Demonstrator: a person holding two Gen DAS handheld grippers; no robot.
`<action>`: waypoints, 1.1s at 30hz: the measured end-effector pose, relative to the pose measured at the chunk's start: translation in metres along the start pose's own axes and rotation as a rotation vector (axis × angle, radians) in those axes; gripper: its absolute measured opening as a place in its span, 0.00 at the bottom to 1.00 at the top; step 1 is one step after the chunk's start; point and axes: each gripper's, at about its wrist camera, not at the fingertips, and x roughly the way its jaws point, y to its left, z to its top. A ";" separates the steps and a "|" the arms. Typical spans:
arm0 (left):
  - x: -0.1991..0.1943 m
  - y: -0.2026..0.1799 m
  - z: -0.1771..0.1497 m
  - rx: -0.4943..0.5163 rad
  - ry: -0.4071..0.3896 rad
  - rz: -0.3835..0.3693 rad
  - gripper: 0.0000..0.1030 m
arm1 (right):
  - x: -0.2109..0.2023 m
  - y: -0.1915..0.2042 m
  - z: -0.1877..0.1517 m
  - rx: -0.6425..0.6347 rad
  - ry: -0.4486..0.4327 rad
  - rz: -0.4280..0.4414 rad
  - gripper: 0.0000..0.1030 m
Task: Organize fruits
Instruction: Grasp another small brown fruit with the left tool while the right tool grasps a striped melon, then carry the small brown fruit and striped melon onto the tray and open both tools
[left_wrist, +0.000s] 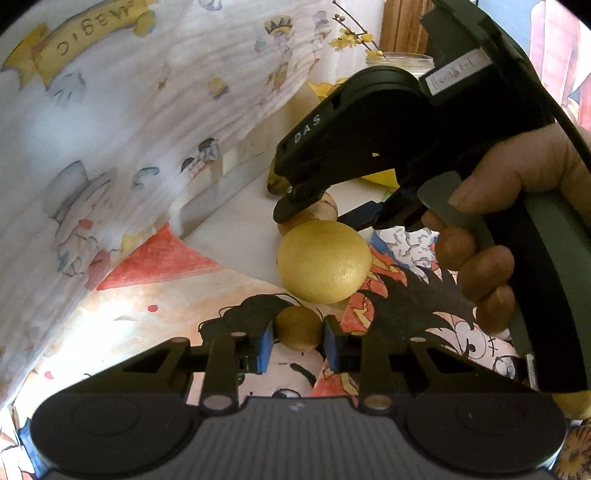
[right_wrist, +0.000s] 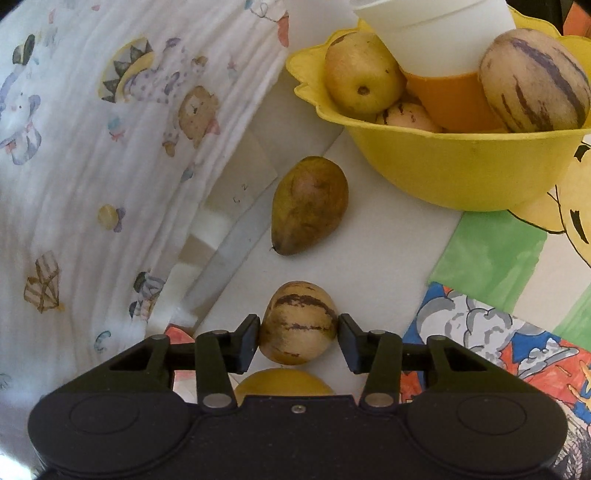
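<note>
My left gripper (left_wrist: 298, 338) is shut on a small brown-yellow fruit (left_wrist: 298, 328). Just beyond it a round yellow fruit (left_wrist: 323, 261) lies on the table. My right gripper (right_wrist: 298, 334) is shut on a striped pepino melon (right_wrist: 298, 323); from the left wrist view it (left_wrist: 325, 212) is partly hidden behind the yellow fruit. A brownish pear-shaped fruit (right_wrist: 309, 205) lies ahead on the white surface. A yellow bowl (right_wrist: 461, 166) at the upper right holds a yellow apple-like fruit (right_wrist: 362, 79), a big striped pepino (right_wrist: 533, 81) and a smaller fruit.
An orange and white cup (right_wrist: 443, 55) stands in the bowl. A printed cloth (right_wrist: 110, 147) hangs along the left. Cartoon drawings (right_wrist: 498, 332) cover the table at right. A glass jar with yellow flowers (left_wrist: 399, 61) stands at the back.
</note>
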 end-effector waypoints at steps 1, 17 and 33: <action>0.000 0.000 0.001 -0.007 0.000 0.006 0.30 | 0.000 -0.002 -0.001 0.012 -0.006 0.006 0.46; -0.006 0.015 0.000 -0.104 0.008 0.087 0.30 | -0.041 -0.033 -0.026 0.054 -0.110 -0.034 0.45; -0.050 -0.008 0.001 -0.098 -0.079 0.062 0.30 | -0.170 -0.033 -0.071 0.078 -0.313 0.077 0.45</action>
